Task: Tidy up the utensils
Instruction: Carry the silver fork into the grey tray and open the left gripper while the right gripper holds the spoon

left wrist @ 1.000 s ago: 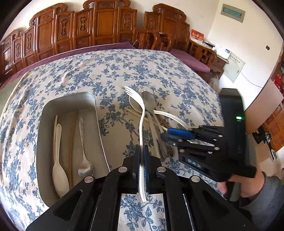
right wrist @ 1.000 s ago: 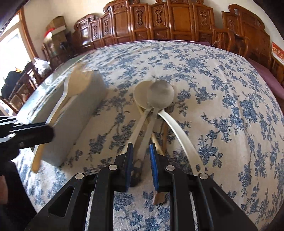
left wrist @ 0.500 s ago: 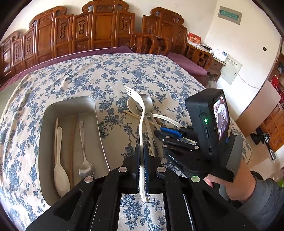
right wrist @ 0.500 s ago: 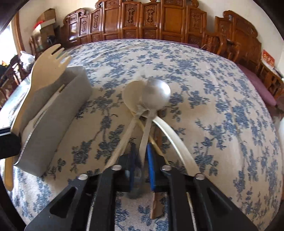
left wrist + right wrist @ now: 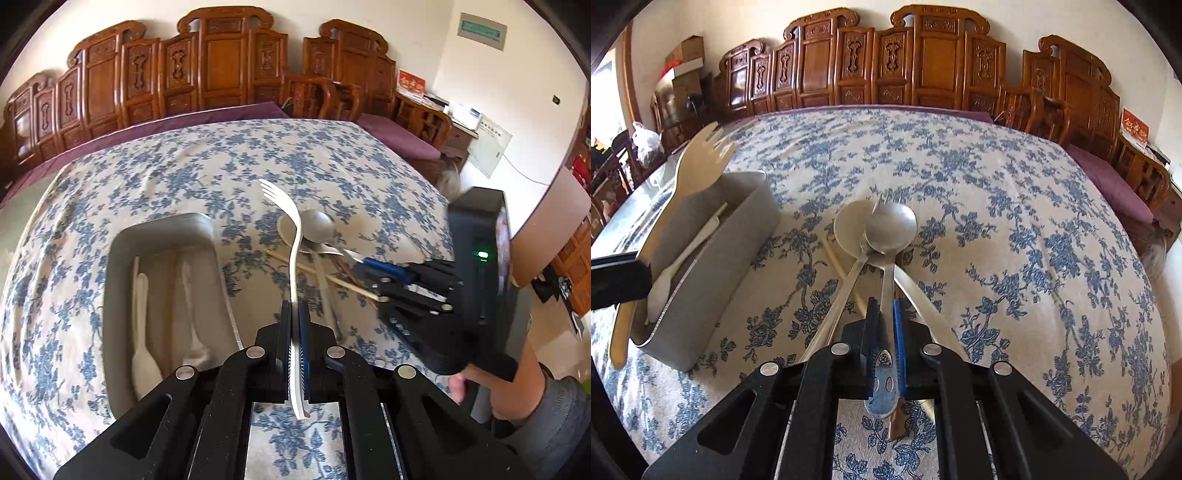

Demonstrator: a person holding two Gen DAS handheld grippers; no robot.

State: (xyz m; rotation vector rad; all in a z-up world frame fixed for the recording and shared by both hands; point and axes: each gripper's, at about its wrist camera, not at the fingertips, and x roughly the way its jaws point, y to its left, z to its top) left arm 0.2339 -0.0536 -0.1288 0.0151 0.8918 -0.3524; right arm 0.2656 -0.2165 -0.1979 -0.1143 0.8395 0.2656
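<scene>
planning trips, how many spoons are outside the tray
2: a metal spoon in the right gripper, whose jaws have just been closing on it, and a pale spoon beside it on the tablecloth; more may hide.

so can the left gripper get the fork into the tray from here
Probably yes. The left gripper is shut on the fork, the tray lies just to its left with bare floor between the utensils inside, and the right gripper is off on the other side.
</scene>
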